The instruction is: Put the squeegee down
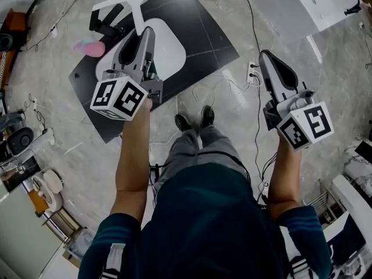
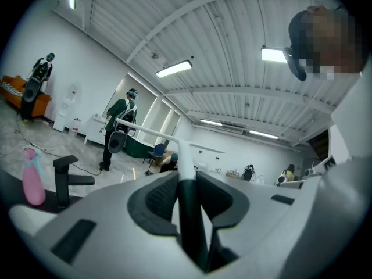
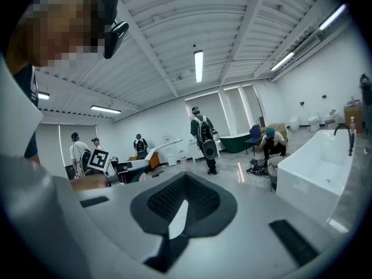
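Observation:
The squeegee [image 1: 141, 4] is white and T-shaped, with a dark grip. My left gripper [image 1: 147, 35] is shut on that grip and holds it over a dark floor panel [image 1: 212, 36]. In the left gripper view, the dark grip sits clamped between the pads of the left gripper [image 2: 189, 197]. The white shaft of the squeegee [image 2: 185, 158] runs away from the pads to the long blade. My right gripper [image 1: 267, 57] hangs at the right over the stone floor. Seen in its own view, the right gripper [image 3: 177, 217] has its jaws together with nothing between them.
A pink bottle [image 1: 90, 47] and a black stand [image 1: 107, 22] sit at the panel's left edge. A white bathtub [image 1: 302, 7] stands at the upper right, and a power strip [image 1: 251, 73] with cables lies on the floor. The person's shoes [image 1: 195, 120] are between the grippers. Other people stand far off.

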`<state>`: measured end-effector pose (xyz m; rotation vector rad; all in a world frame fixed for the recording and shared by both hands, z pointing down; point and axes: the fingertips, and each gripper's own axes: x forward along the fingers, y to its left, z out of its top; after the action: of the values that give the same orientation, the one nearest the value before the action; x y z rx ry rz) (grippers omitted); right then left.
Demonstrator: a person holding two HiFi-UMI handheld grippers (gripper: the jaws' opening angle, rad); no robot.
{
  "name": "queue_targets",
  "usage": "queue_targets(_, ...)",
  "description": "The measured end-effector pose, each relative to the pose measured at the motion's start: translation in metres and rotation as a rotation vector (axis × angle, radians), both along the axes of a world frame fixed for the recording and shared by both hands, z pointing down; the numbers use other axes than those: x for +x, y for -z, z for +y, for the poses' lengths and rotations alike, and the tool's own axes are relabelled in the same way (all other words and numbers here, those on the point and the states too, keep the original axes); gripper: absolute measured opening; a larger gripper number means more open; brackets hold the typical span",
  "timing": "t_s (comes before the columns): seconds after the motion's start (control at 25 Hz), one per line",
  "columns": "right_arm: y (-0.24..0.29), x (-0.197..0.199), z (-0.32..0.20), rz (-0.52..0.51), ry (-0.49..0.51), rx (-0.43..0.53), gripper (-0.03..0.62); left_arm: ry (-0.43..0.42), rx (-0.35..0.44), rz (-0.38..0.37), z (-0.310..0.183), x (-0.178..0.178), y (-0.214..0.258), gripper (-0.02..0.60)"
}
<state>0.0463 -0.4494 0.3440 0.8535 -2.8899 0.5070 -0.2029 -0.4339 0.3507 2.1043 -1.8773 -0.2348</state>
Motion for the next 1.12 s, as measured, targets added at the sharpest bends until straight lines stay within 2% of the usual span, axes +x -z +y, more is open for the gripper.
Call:
queue_targets(0.48, -0.041, -0.014, -0.024, 0.038, -0.01, -0.052, 0.003, 0.033, -0.107, 0.05, -0.055, -0.02, -0.08, 0.098)
queue_targets(1.12, -0.084, -0.035, -0.05, 0.057, -0.037, -0.086, 0.003, 0.04, -0.267, 0.073, -0.088, -0.033, -0.178, 0.097)
